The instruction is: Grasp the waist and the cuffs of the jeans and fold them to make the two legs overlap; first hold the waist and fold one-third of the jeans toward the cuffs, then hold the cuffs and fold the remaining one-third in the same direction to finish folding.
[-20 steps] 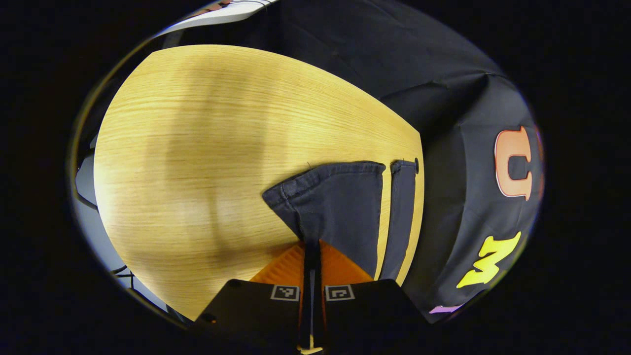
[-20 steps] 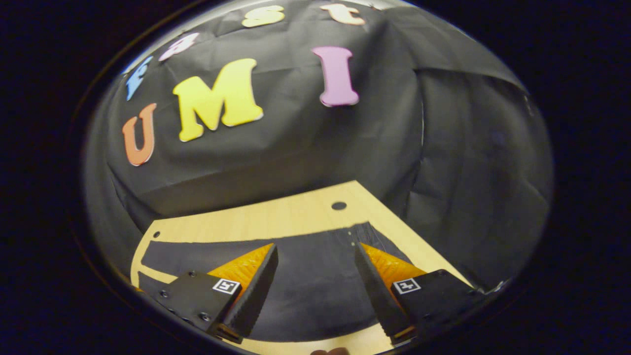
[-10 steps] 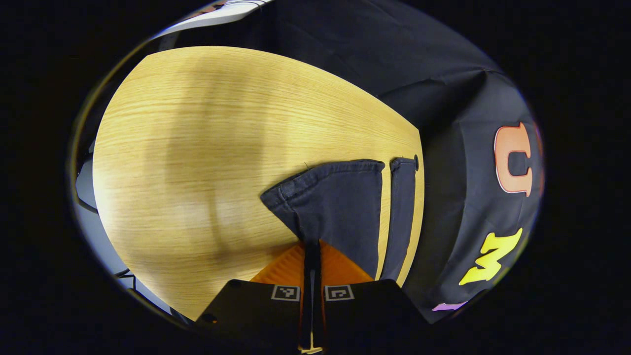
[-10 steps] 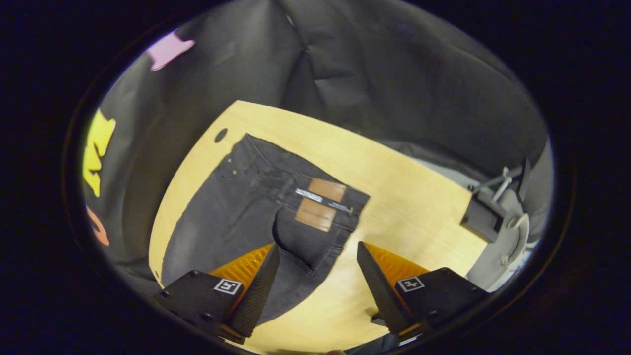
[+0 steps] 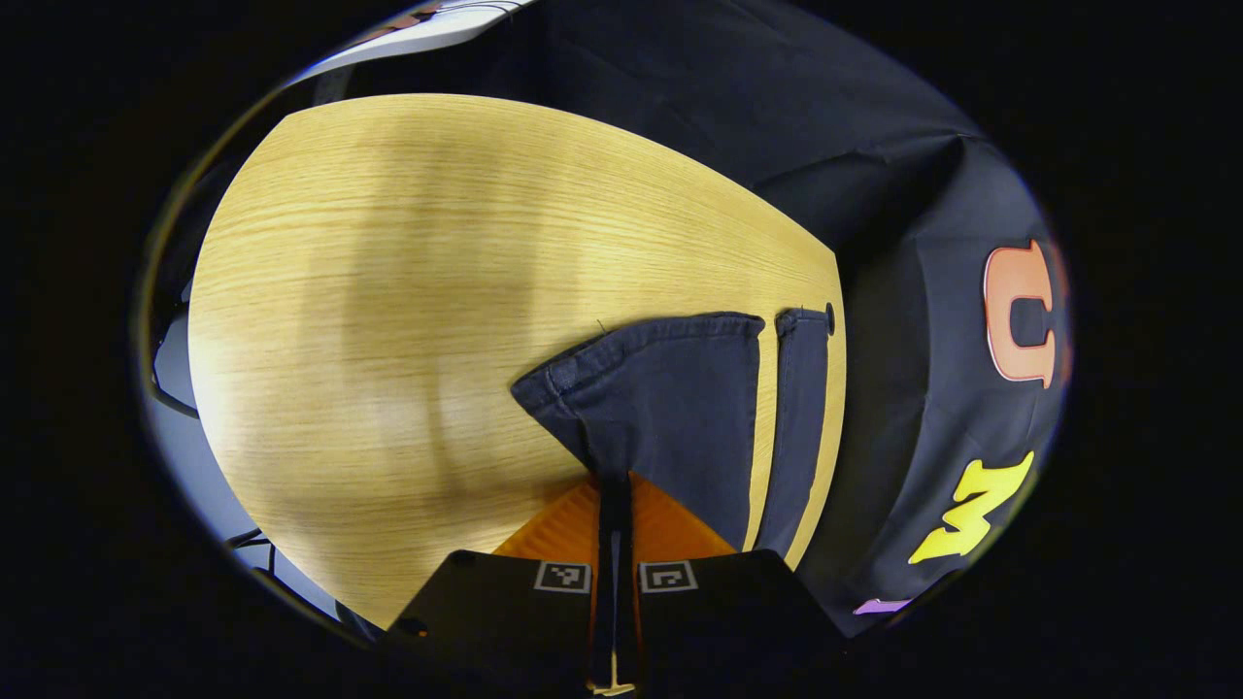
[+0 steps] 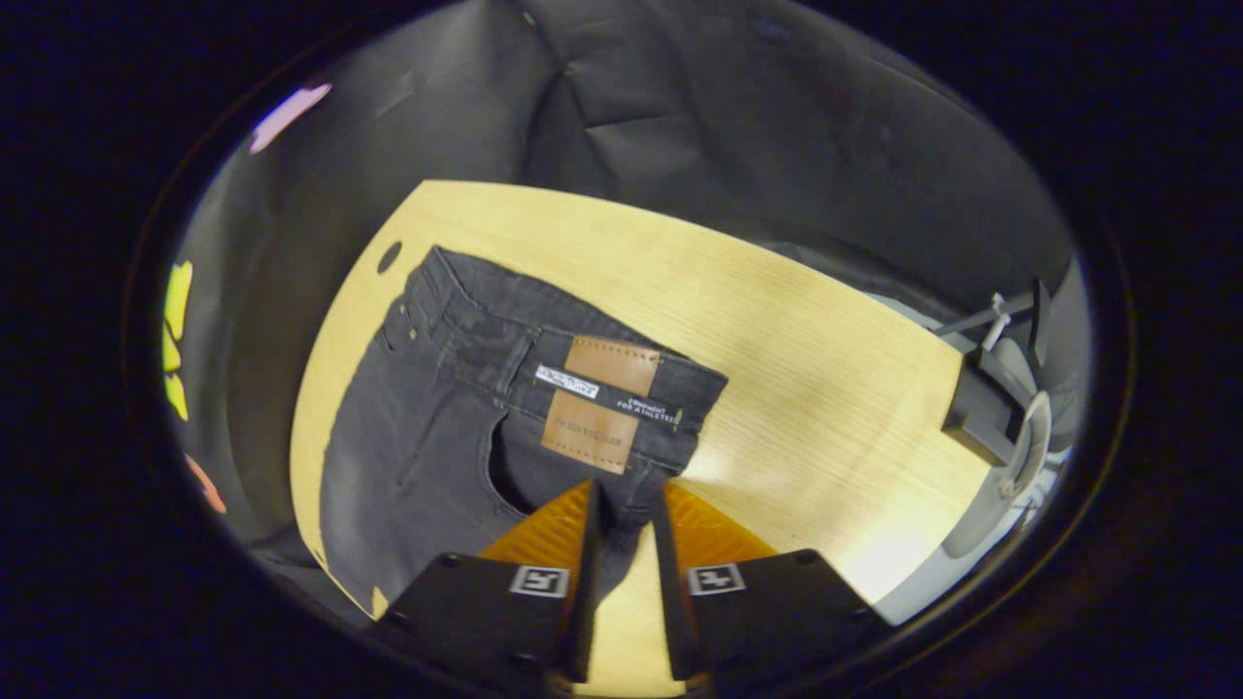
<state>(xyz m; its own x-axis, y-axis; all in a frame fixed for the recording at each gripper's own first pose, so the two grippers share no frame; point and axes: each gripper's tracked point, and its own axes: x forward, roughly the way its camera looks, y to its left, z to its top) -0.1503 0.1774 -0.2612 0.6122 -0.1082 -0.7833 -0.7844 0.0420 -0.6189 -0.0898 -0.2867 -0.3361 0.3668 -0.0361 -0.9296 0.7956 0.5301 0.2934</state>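
Dark jeans lie spread on the wooden table (image 5: pixel 388 291). In the left gripper view, my left gripper (image 5: pixel 614 490) is shut on the near leg's cuff (image 5: pixel 651 388), pulling it into a raised peak. The other leg's cuff (image 5: pixel 801 388) lies flat beside it, near the table's far edge. In the right gripper view, the waist (image 6: pixel 505 340) with its brown leather patch (image 6: pixel 597 403) lies just ahead. My right gripper (image 6: pixel 626 515) has its fingers drawn in on the near edge of the waist, with denim pinched between the tips.
A small round hole (image 6: pixel 389 256) sits in the table corner by the waistband. A black clamp (image 6: pixel 976 413) and grey gear (image 6: pixel 1024 447) stand off the table's right end. Black cloth walls close in behind both table ends. Bare wood (image 6: pixel 777 388) stretches right of the waist.
The right gripper swung from the cloth wall down to the waist, and its wide-open fingers closed on the waist's near edge. The left gripper kept its hold on the cuff, barely shifting.
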